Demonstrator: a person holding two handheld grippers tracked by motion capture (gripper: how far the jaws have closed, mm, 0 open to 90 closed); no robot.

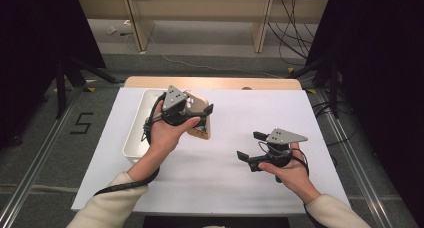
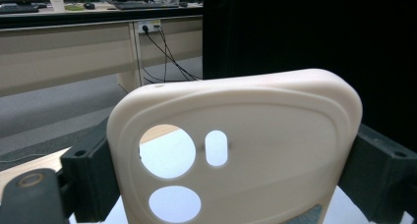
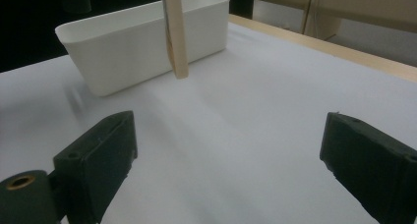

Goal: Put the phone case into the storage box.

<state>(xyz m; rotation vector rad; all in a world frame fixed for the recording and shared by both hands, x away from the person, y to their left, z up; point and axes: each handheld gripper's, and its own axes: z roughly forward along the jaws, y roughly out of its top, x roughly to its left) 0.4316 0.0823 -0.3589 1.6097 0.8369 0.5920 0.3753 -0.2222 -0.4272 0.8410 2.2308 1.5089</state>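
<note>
The left gripper grasps a cream phone case across its width; in the left gripper view both black jaws press against the case's side edges. The case is lifted clear of the table and hangs upright just beside the white bin, on the bin's right side. In the right gripper view the case appears edge-on, in front of the bin, with its lower end above the white table surface.

The right gripper is released: its jaws stand wide apart with nothing between them. It hovers over bare table, well apart from the case and the bin.

Progress, as a judgement:
- Done: the case is picked up and secured.
- Left: its placement. It is neither inside the bin nor set down. Whether the bin holds anything cannot be told.
</note>
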